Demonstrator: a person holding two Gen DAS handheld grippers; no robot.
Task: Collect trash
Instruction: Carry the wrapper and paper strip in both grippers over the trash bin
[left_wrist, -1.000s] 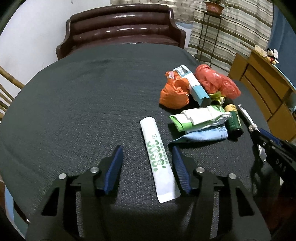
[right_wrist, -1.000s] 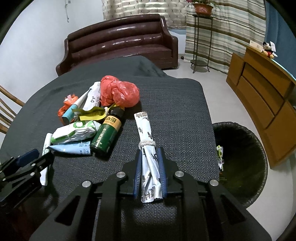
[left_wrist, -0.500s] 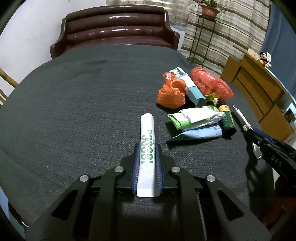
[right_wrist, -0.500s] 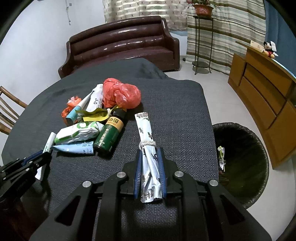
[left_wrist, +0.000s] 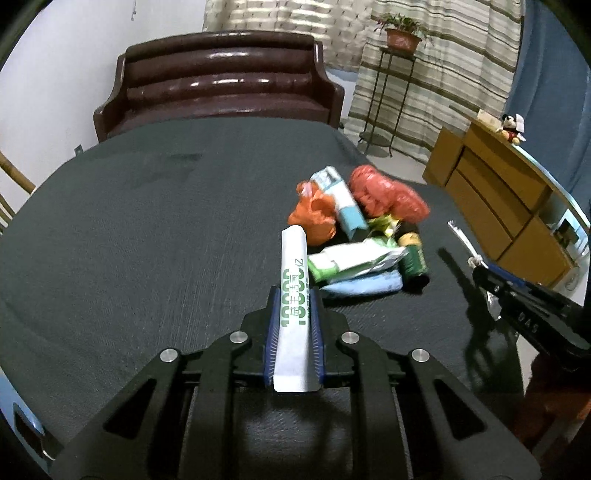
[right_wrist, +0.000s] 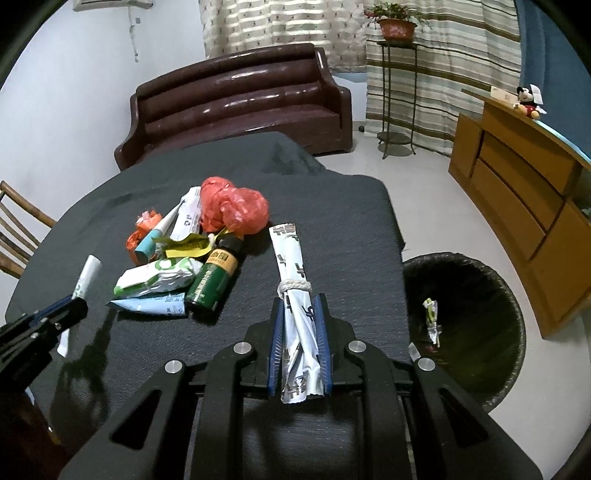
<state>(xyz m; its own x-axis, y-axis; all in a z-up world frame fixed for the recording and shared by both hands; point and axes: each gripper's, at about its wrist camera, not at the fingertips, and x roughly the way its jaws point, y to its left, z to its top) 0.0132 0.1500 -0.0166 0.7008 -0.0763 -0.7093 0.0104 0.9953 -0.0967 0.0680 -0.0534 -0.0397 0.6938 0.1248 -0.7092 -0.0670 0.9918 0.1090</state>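
Observation:
My left gripper (left_wrist: 294, 295) is shut on a long white packet with green print (left_wrist: 293, 280), lifted a little off the dark tablecloth (left_wrist: 147, 229). My right gripper (right_wrist: 301, 306) is shut on a rolled white wrapper tied with string (right_wrist: 291, 258), which points out over the table. A pile of trash lies between them: a red bag (right_wrist: 232, 210), an orange bag (left_wrist: 314, 214), a green bottle (right_wrist: 212, 277), a green-and-white pouch (right_wrist: 159, 275) and a blue tube (right_wrist: 151, 306). A black bin (right_wrist: 465, 321) stands on the floor right of the table, with a scrap inside.
A brown leather sofa (right_wrist: 240, 107) stands behind the table. A wooden cabinet (right_wrist: 524, 199) lines the right wall, a plant stand (right_wrist: 395, 92) is by the curtain, and a wooden chair (right_wrist: 18, 236) shows at the left edge.
My left gripper closed on the white packet, which had lain flat between its open fingers, and raised it off the cloth. The right gripper kept its hold on the rolled wrapper and barely moved.

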